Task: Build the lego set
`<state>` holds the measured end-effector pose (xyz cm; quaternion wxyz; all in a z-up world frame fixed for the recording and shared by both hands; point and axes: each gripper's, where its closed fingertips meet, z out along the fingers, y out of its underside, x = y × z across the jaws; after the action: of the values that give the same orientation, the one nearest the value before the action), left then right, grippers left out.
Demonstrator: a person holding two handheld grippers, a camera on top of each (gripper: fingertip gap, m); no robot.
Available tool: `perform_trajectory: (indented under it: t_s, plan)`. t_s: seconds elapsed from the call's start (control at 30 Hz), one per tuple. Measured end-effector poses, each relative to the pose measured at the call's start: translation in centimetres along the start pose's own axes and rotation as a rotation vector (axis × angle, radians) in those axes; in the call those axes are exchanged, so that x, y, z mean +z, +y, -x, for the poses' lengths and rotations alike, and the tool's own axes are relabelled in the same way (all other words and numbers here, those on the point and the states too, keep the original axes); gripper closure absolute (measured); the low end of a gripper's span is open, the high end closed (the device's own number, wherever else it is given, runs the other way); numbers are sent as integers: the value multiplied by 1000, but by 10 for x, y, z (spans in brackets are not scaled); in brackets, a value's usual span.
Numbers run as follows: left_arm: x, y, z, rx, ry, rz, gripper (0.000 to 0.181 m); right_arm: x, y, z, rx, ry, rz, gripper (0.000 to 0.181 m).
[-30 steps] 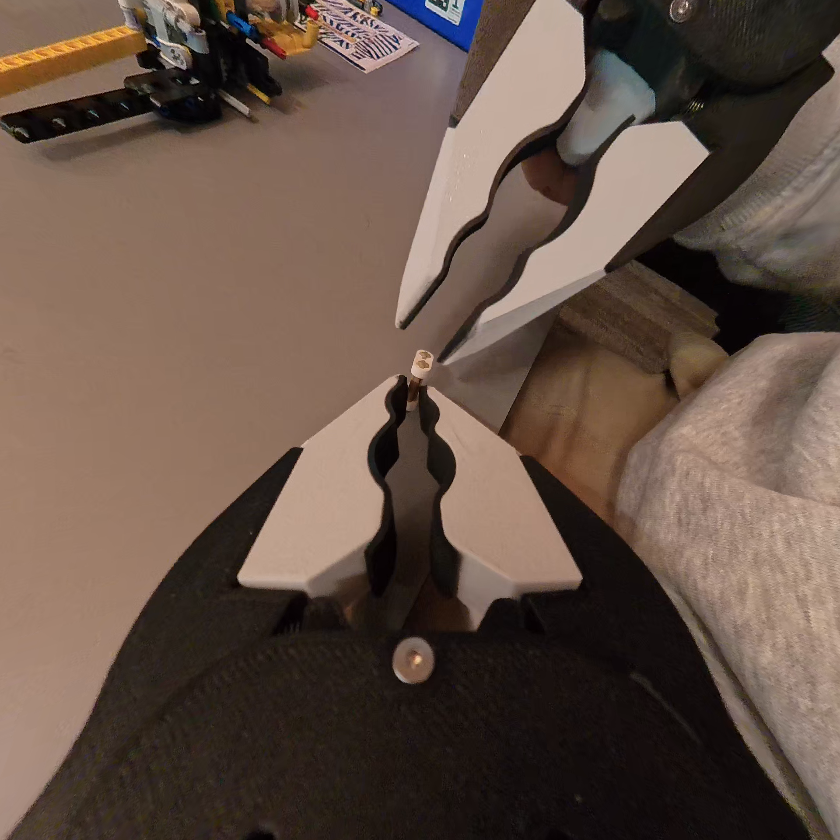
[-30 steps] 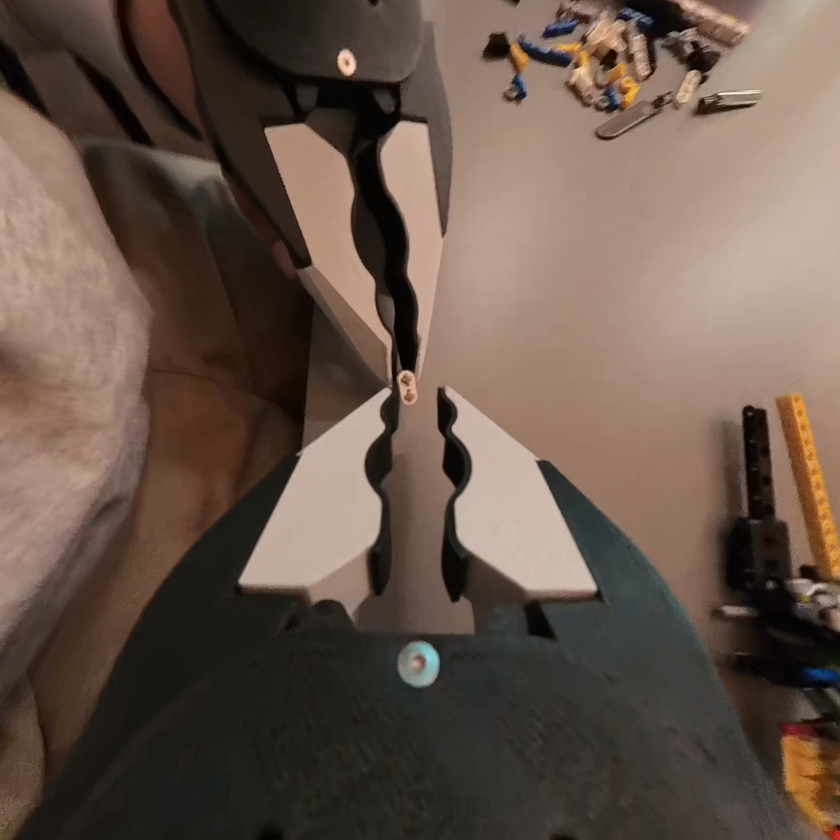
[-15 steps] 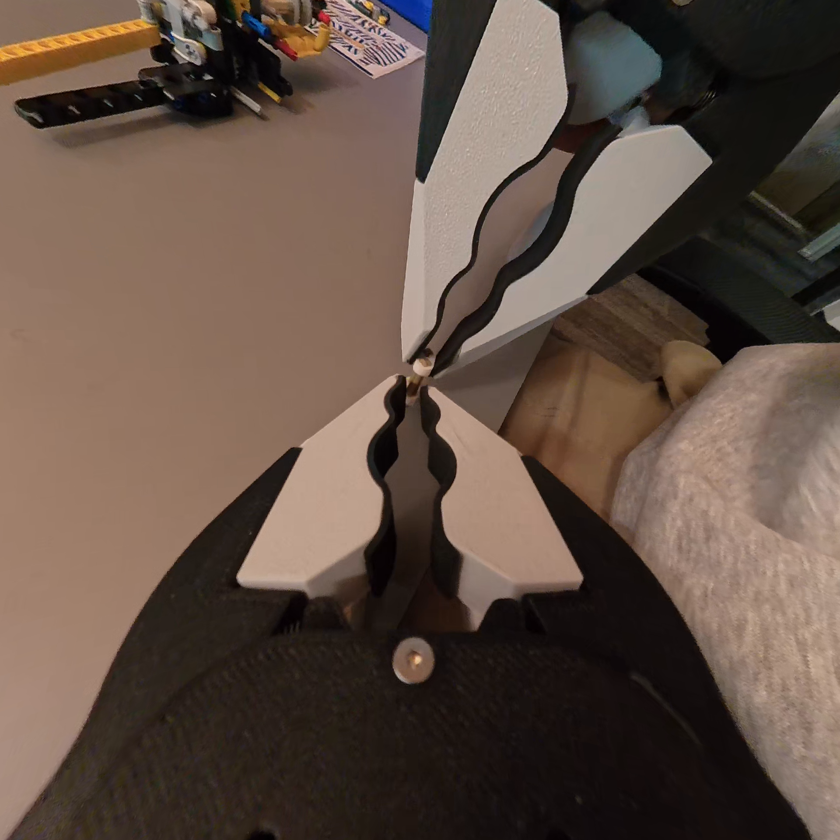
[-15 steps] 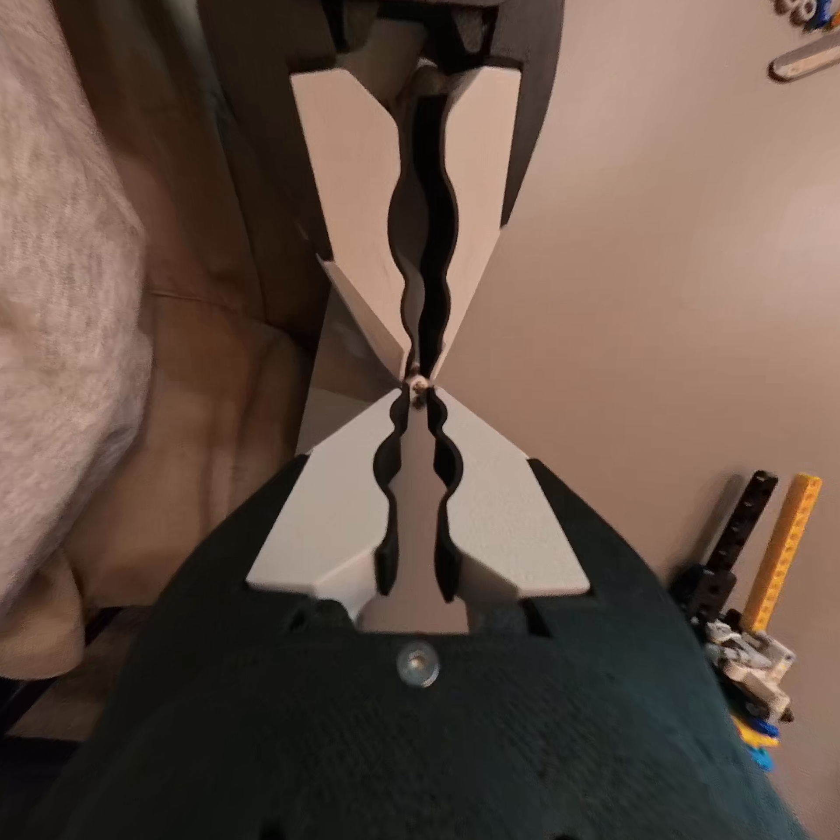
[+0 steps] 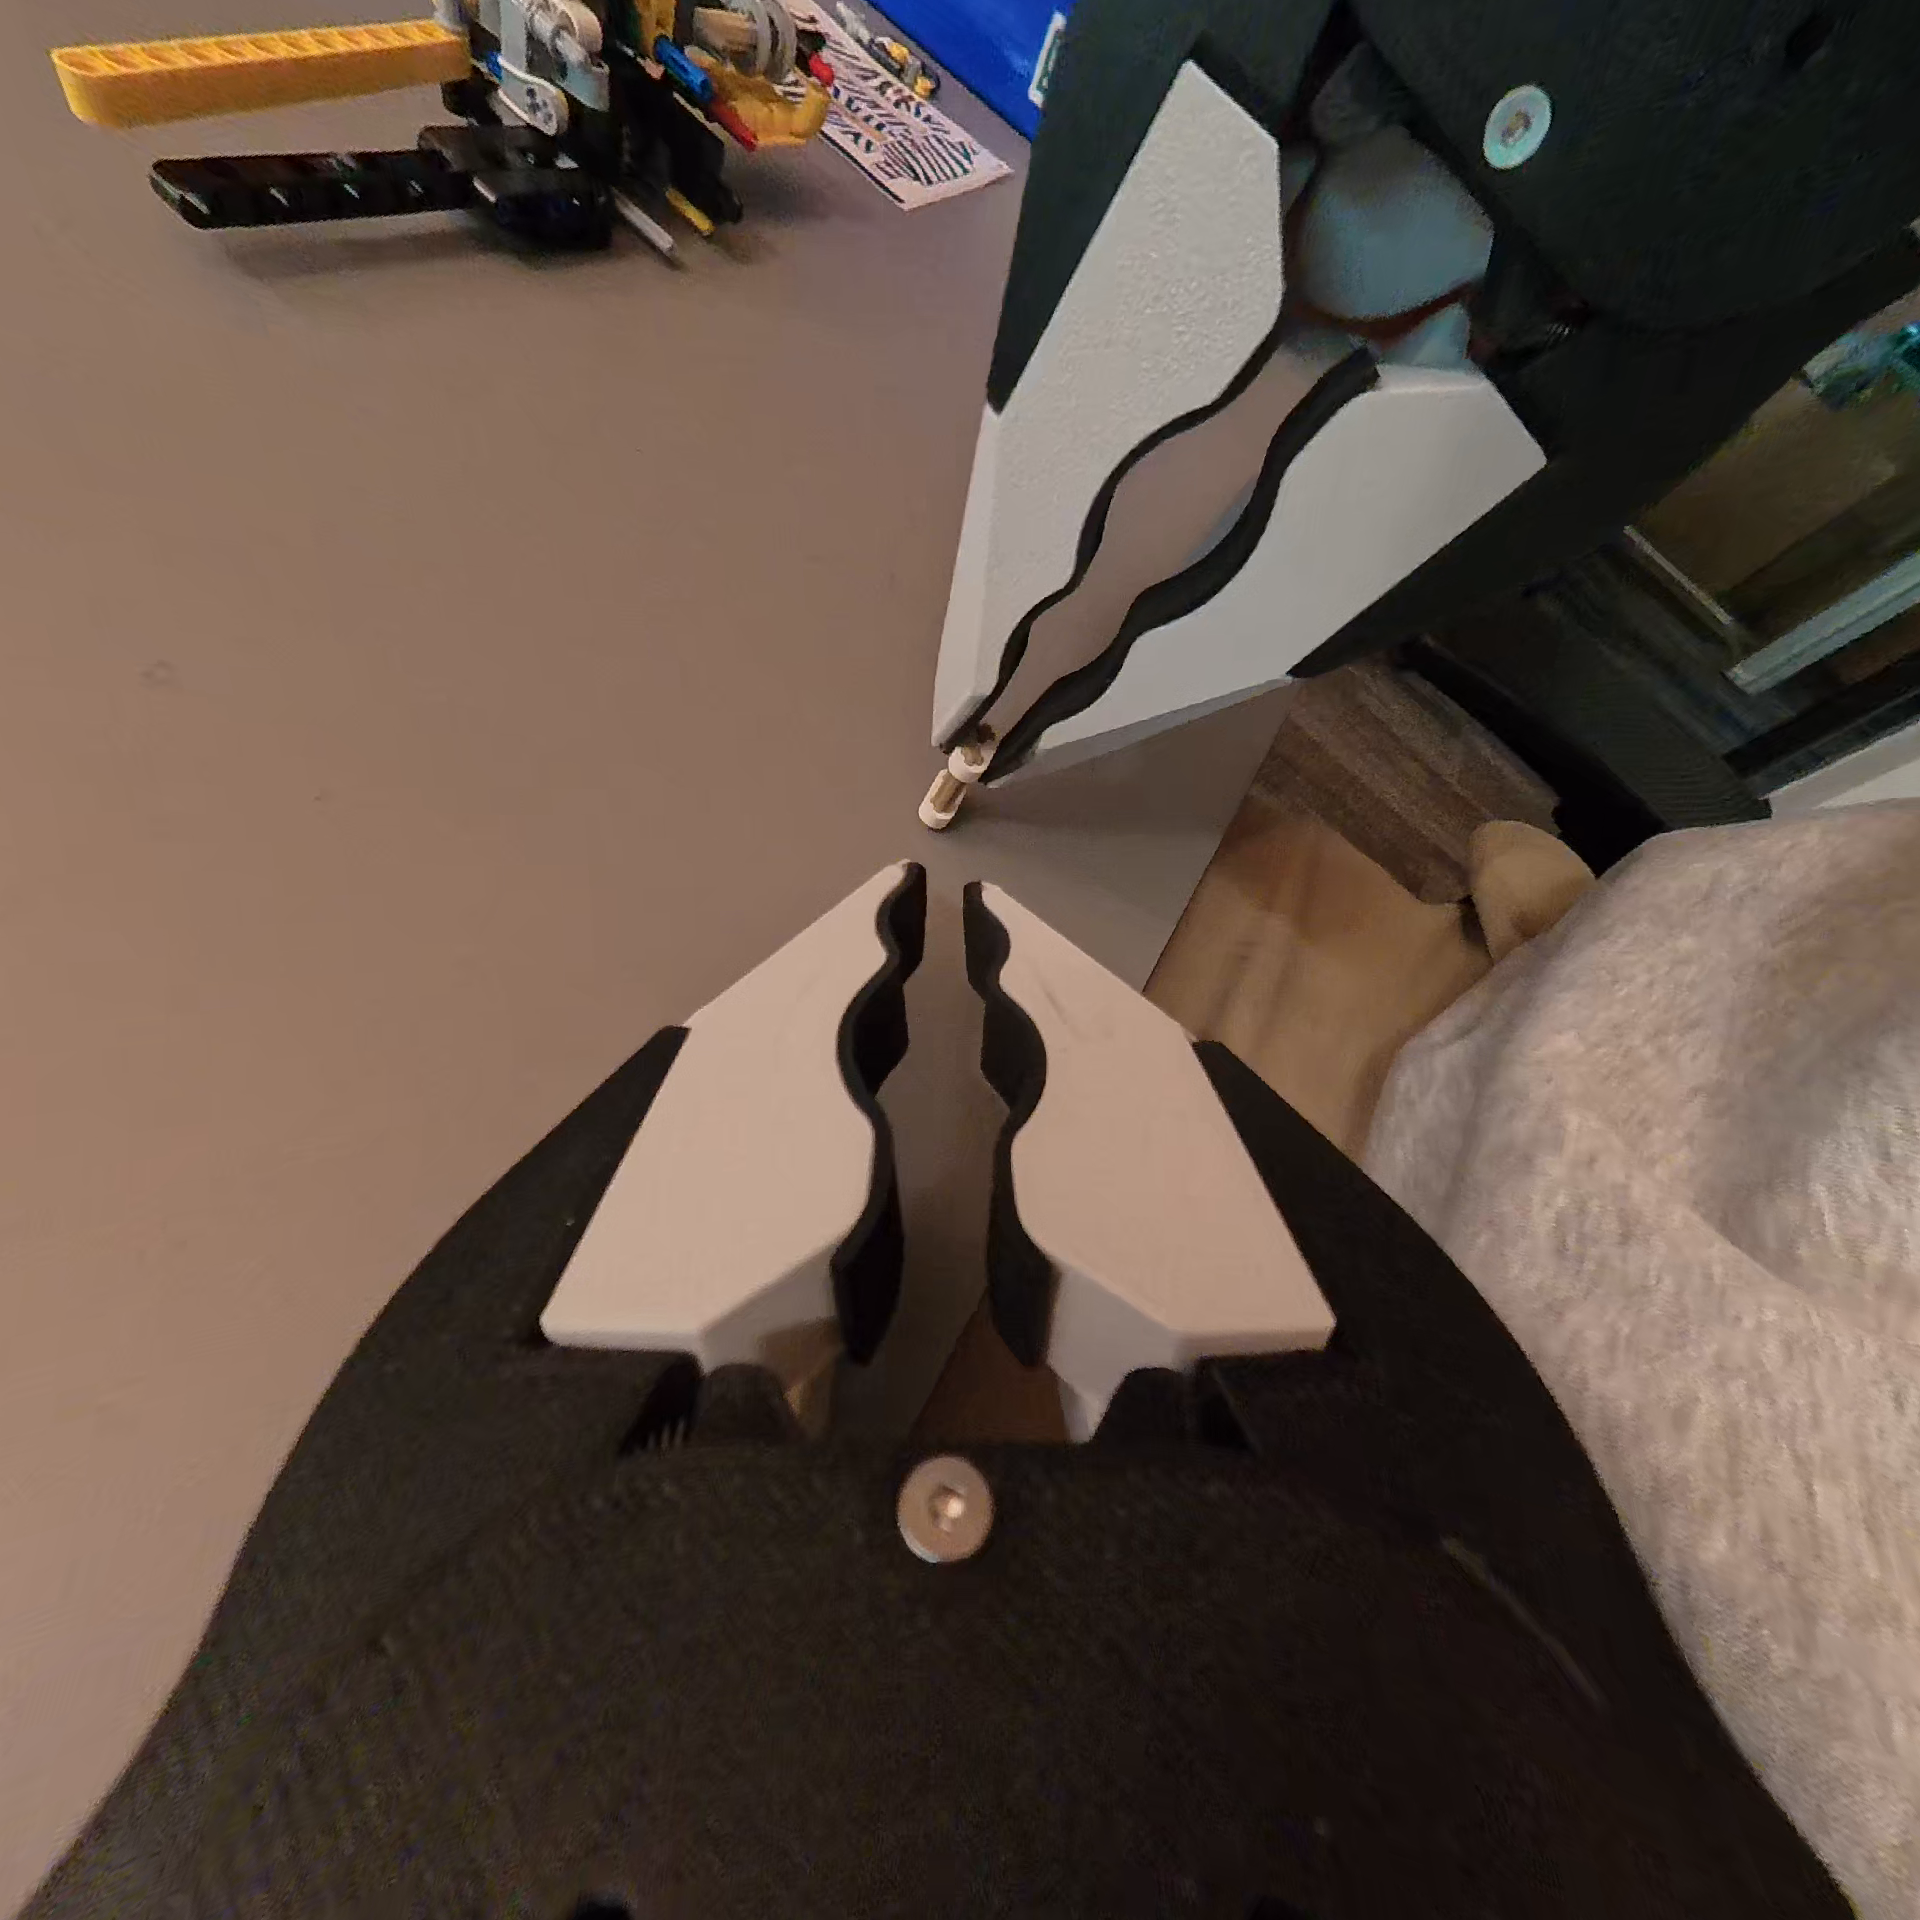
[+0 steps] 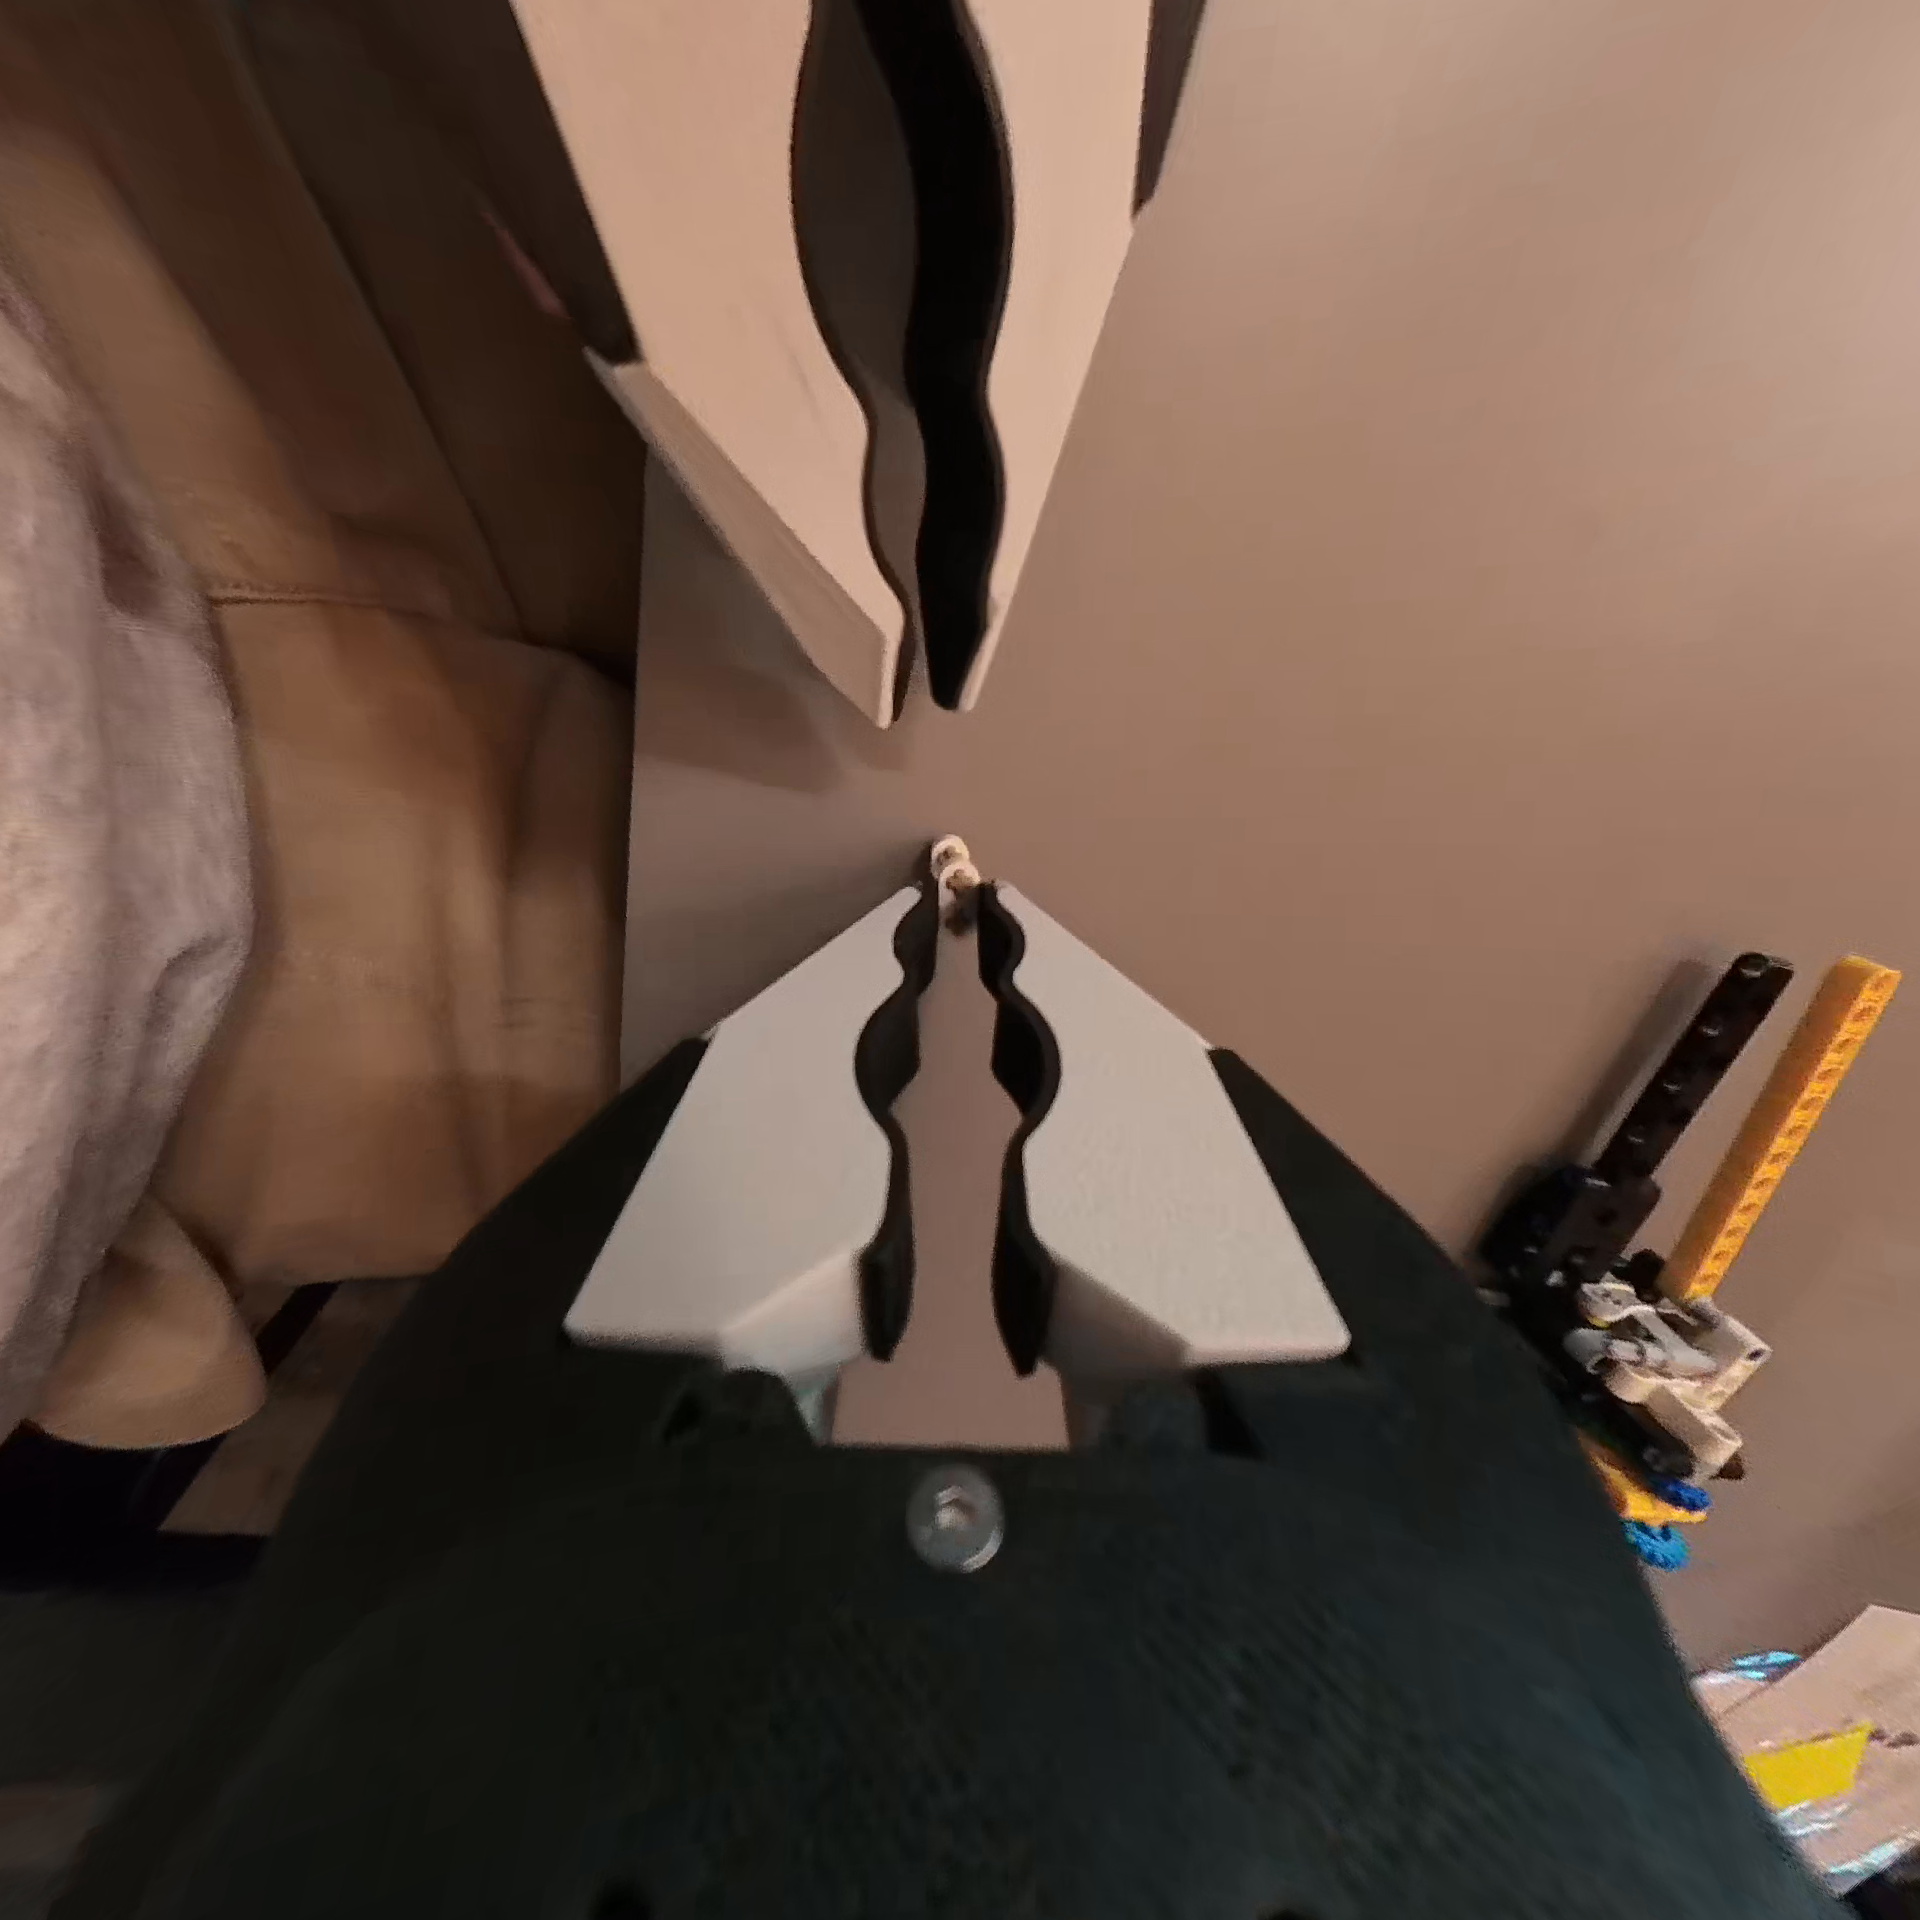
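A small white lego piece with a tan pin [image 5: 954, 787] is pinched at the tips of my right gripper [image 5: 971, 753], which reaches in from the upper right of the left wrist view. It also shows in the right wrist view [image 6: 952, 871], at the tips of the right gripper [image 6: 956, 899]. My left gripper [image 5: 943, 878] is slightly open and empty, a short way from the piece; in the right wrist view its tips [image 6: 930, 707] face the piece. The part-built lego model [image 5: 582, 135], with a yellow beam [image 5: 249, 78] and a black beam [image 5: 312, 192], lies on the grey table [image 5: 468, 623].
A striped sticker sheet [image 5: 904, 145] and a blue box [image 5: 977, 42] lie behind the model. The table edge runs just right of both grippers, with a person's grey sleeve [image 5: 1662, 1247] beyond it. The model [image 6: 1621, 1299] and papers [image 6: 1818, 1766] show at the right of the right wrist view. The tips of both grippers are at nearly the same place. Left tips and right tips are each some 20 centimeters from the black beam [image 5: 312, 192]. The right camera catches it too, in the right wrist view [image 6: 1698, 1055].
The white piece went from my left gripper to my right. The right gripper shut on it, the left let go, and the two have drawn apart.
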<state>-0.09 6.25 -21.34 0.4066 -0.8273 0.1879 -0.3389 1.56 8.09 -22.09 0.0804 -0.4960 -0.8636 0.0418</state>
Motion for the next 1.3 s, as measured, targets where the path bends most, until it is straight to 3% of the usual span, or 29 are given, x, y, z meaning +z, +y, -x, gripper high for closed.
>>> perform_trajectory:
  t_s: [0.03, 0.63, 1.3]
  plan:
    - [0, 1, -1, 0, 5, 4, 177, 0, 0, 0, 2, -8, 2, 175]
    - [0, 1, 1, -24, 7, 8, 181, 1, 0, 2, 46, -104, 19, 175]
    - [1, 3, -5, -16, 29, 21, 181, 9, 1, 5, 11, -102, 98, 174]
